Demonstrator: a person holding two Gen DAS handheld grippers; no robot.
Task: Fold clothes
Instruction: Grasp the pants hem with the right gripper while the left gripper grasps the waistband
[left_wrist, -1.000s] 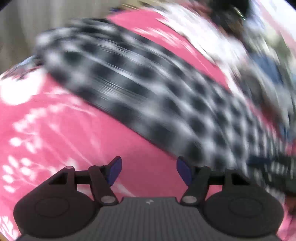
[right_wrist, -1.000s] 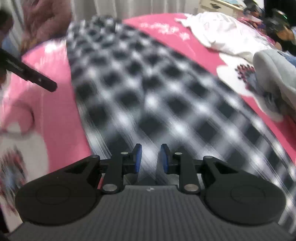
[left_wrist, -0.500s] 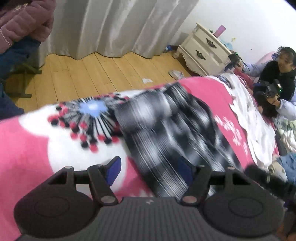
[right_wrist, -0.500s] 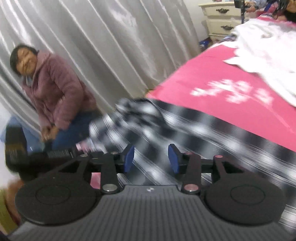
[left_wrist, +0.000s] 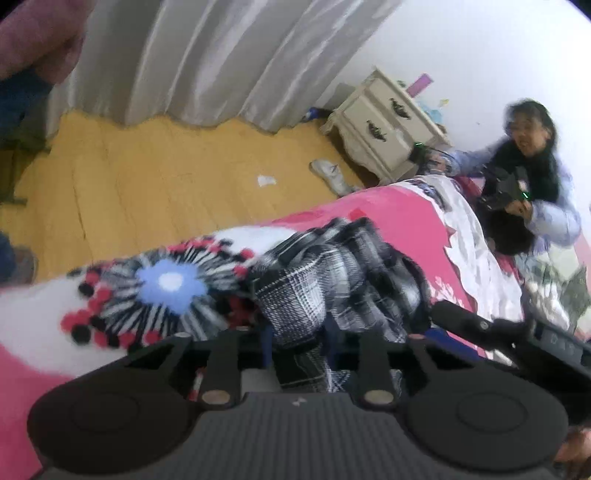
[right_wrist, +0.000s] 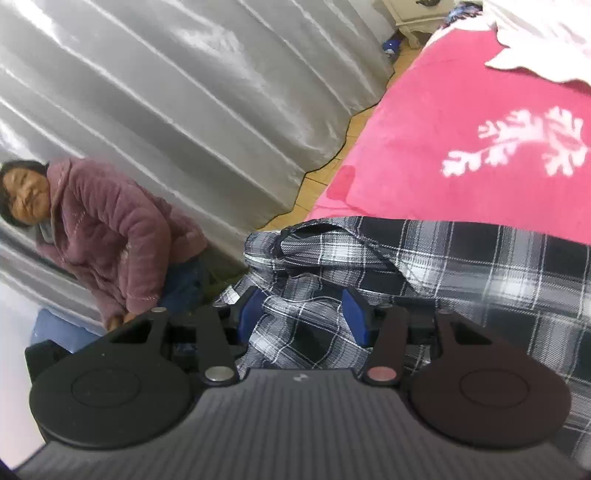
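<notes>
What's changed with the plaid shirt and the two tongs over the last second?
The left tongs have just been closing and now pinch a fold of the plaid shirt, which has bunched up from lying spread flat. The right tongs have just been opening; the fabric lies between their pads, unpressed. The shirt is still on the pink bedspread.

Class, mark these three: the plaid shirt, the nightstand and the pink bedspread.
plaid shirt (right_wrist: 461, 258): right wrist view, flat checked panel.
nightstand (left_wrist: 384, 125): left wrist view, drawer front.
pink bedspread (right_wrist: 443, 110): right wrist view, bare pink area.
</notes>
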